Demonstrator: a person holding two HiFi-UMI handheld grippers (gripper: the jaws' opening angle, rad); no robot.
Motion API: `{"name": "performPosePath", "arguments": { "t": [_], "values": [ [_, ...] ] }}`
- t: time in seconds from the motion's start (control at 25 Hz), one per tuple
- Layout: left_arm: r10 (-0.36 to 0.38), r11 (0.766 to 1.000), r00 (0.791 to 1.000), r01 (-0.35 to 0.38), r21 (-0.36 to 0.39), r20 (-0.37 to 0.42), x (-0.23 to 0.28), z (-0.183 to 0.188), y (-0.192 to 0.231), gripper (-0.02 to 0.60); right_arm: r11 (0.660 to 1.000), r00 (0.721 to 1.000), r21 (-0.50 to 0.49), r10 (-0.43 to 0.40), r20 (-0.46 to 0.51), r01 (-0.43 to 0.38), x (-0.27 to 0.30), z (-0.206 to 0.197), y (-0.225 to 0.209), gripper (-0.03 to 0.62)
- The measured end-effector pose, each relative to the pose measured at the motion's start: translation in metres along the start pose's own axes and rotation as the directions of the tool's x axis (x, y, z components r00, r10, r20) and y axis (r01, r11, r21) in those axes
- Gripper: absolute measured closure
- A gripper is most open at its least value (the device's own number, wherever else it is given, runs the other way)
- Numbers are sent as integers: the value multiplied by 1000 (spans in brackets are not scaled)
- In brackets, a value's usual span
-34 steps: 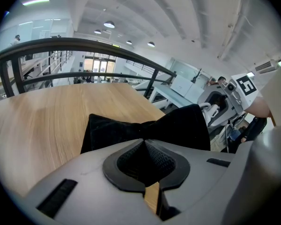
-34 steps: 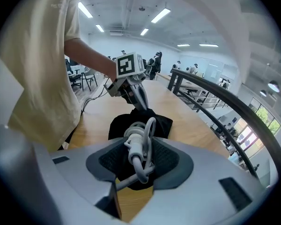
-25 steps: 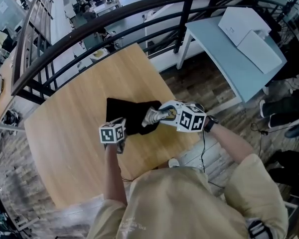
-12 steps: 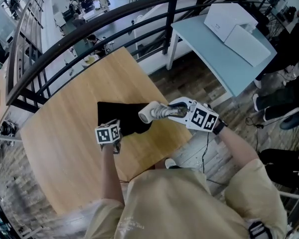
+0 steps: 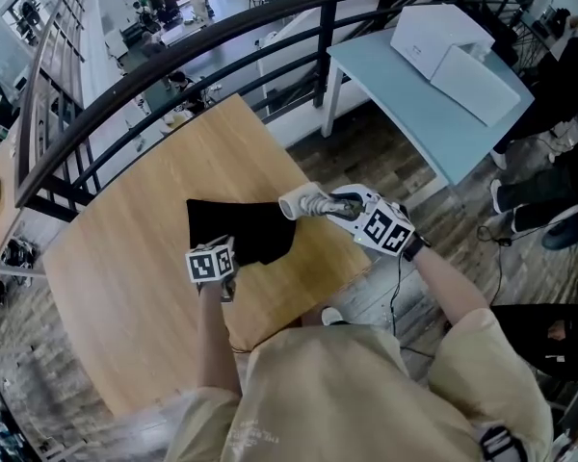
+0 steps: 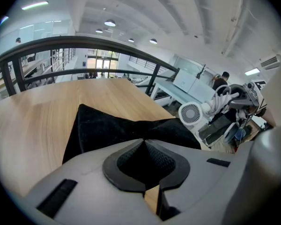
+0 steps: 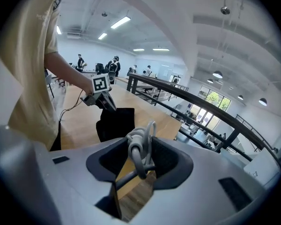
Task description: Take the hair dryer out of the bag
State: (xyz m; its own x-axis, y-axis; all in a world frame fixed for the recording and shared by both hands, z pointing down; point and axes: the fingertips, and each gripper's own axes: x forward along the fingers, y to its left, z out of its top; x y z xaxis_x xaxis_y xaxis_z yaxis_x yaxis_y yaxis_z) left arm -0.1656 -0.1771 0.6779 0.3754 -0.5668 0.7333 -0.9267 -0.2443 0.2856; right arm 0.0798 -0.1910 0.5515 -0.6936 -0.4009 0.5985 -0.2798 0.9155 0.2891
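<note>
The black bag (image 5: 243, 229) lies flat near the middle of the wooden worktop (image 5: 125, 258), with bare wood open to its left and on the far side up to the corner by the black railing (image 5: 328, 27). The left tool (image 6: 143, 144) is closed on the bag's near edge, with dark fabric pinched between its pads. Its marker cube sits just over that edge in the head view.

The white hair dryer (image 5: 302, 202) is out of the bag, held in the air just past the bag's right corner, close to the worktop's right edge. The right tool (image 5: 333, 204) grips it by the handle. In the right gripper view, grey cord (image 7: 140, 146) is looped around that handle between the jaws. The dryer's round grille faces the left gripper view.

Beyond the right edge a strip of dark wood floor (image 5: 366, 152) separates the worktop from a light blue table (image 5: 414, 104) carrying white boxes (image 5: 453, 51).
</note>
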Motion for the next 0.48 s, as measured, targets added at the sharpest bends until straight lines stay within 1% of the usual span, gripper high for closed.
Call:
{"name": "performPosePath", "arguments": {
  "t": [0.12, 0.48],
  "values": [
    [-1, 1000, 1000, 1, -1, 5, -3, -2, -3, 563, 998, 998, -34, -57, -6, 57, 16, -9, 2, 436],
    [11, 1000, 1000, -11, -16, 1, -8, -11, 0, 563, 984, 983, -31, -174, -55, 173, 57, -46, 19, 437]
  ]
}}
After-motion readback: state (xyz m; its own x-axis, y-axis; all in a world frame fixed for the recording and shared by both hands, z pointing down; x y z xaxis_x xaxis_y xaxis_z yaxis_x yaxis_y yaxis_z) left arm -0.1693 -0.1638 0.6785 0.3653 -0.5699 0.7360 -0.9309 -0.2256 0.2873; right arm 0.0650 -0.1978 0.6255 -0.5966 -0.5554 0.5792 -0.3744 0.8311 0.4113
